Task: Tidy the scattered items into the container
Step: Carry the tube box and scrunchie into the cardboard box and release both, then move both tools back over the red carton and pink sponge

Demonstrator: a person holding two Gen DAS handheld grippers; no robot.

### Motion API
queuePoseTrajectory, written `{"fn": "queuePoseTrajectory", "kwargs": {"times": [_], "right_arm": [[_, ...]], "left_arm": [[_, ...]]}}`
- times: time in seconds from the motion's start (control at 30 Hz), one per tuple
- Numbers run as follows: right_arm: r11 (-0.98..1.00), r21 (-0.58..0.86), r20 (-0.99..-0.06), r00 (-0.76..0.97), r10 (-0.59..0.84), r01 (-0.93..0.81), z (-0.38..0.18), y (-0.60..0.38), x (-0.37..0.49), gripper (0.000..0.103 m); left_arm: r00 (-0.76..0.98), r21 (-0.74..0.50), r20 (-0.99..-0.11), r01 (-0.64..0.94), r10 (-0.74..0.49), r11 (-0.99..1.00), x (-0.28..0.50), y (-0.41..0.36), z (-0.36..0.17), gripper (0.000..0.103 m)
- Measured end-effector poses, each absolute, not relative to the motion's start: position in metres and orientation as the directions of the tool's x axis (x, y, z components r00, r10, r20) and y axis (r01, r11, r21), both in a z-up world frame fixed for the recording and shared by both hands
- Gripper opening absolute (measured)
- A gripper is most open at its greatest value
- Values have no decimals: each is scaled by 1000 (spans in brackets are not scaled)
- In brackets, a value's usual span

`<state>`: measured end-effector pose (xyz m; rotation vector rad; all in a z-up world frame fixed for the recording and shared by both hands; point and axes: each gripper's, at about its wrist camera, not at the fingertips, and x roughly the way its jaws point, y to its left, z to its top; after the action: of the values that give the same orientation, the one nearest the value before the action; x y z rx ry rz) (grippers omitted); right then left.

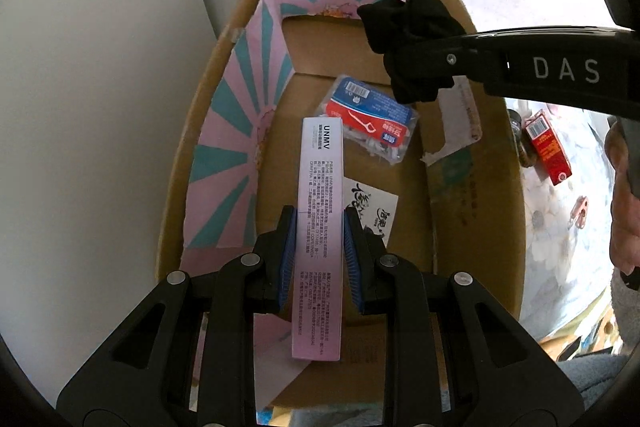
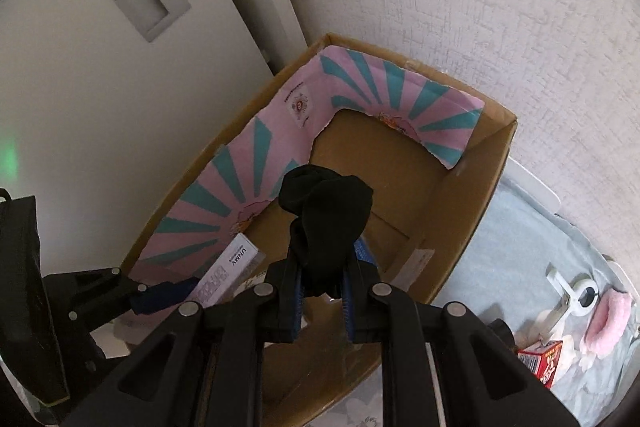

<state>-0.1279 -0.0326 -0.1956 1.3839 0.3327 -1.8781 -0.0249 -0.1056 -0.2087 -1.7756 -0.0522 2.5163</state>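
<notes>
A cardboard box [image 1: 476, 211] with a pink and teal lining stands against the wall; it also shows in the right wrist view [image 2: 460, 211]. My left gripper [image 1: 320, 247] is over the box, shut on a long pale pink UNMV box [image 1: 320, 211], which also shows in the right wrist view [image 2: 232, 273]. My right gripper [image 2: 322, 291] is shut on a bunched black cloth [image 2: 328, 215] and holds it above the box; the cloth also shows in the left wrist view [image 1: 412, 43]. A packet of floss picks [image 1: 372, 119] and a printed card [image 1: 372, 207] lie on the box floor.
A red carton [image 1: 546, 147] and a dark small bottle [image 1: 518, 131] lie on the floral cloth right of the box. In the right wrist view a red carton [image 2: 540, 363], a white clip [image 2: 576, 295] and a pink fluffy item [image 2: 608, 323] lie there. A white door and wall stand behind.
</notes>
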Motion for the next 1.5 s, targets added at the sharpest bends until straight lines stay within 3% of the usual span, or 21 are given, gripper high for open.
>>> {"fn": "queuePoseTrajectory", "kwargs": {"times": [0.33, 0.4, 0.43, 0.47, 0.5, 0.53, 0.63, 1.5], "right_arm": [[-675, 218, -903, -117, -414, 705, -201, -36, -140, 15], [-689, 206, -905, -131, -404, 695, -201, -38, -145, 17], [-701, 209, -909, -129, -397, 682, -201, -39, -150, 28], [-705, 220, -909, -121, -399, 674, -201, -39, -154, 35], [-710, 231, -906, -120, -407, 666, -200, -39, -157, 48], [-716, 238, -897, -134, -420, 656, -197, -37, -160, 53], [-731, 254, -883, -156, -442, 633, -190, -32, -166, 59], [-750, 275, -847, -218, -485, 602, -156, 30, -138, 59]], "left_arm": [[-327, -59, -943, -27, 65, -998, -26, -106, -210, 20], [-343, -65, -937, -32, 72, -997, -24, -106, -207, 25], [-348, -63, -935, -33, 71, -997, -24, -106, -204, 47], [-350, -54, -935, -30, 61, -998, -24, -105, -202, 84], [-362, -67, -929, -32, 74, -997, -23, -105, -199, 90], [-375, -80, -923, -32, 86, -996, -21, -105, -196, 95], [-405, -72, -911, -30, 78, -997, -14, -102, -187, 97], [-475, -54, -875, -103, 96, -993, -12, -85, -155, 97]]}}
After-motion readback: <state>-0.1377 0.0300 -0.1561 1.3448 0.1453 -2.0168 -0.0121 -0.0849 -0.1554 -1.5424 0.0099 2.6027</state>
